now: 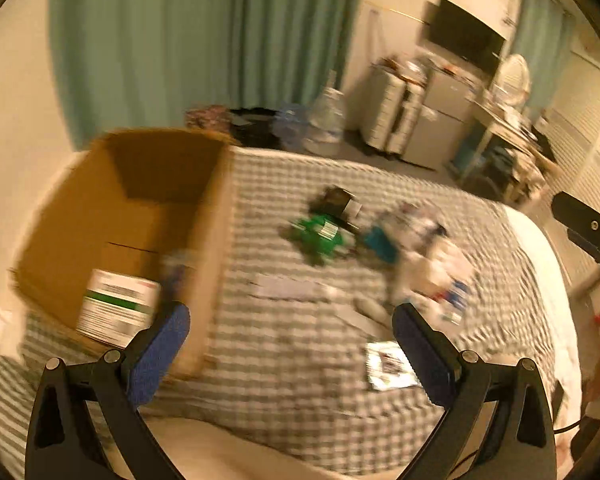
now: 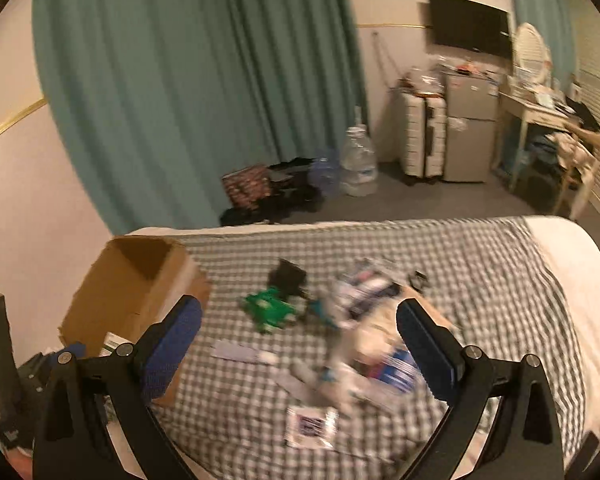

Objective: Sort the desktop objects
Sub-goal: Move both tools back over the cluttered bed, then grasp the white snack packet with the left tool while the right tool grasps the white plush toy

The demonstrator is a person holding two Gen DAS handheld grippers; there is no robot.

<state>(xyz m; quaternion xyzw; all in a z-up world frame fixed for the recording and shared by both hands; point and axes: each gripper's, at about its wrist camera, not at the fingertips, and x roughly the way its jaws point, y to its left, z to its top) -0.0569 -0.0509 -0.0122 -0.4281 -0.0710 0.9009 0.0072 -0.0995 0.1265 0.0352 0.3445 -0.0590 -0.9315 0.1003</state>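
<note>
An open cardboard box (image 1: 140, 216) stands at the left of a checked bedspread (image 1: 284, 360); a white and green carton (image 1: 118, 306) lies in it. A pile of small items lies mid-bed: a green packet (image 1: 320, 236), a black item (image 1: 336, 200), a teal item (image 1: 380, 244), white packets (image 1: 440, 272). My left gripper (image 1: 290, 320) is open and empty, above the bed beside the box. My right gripper (image 2: 298, 320) is open and empty, above the pile; the box (image 2: 136, 284), green packet (image 2: 272, 312) and a flat white sachet (image 2: 310, 426) show below it.
A flat white sachet (image 1: 388, 364) and a pale flat strip (image 1: 288, 290) lie near the front of the bed. Teal curtains (image 2: 200, 80), water jugs (image 2: 358, 160), a suitcase (image 2: 424, 136), a small fridge (image 2: 470, 128) and a cluttered desk (image 2: 540, 108) stand beyond the bed.
</note>
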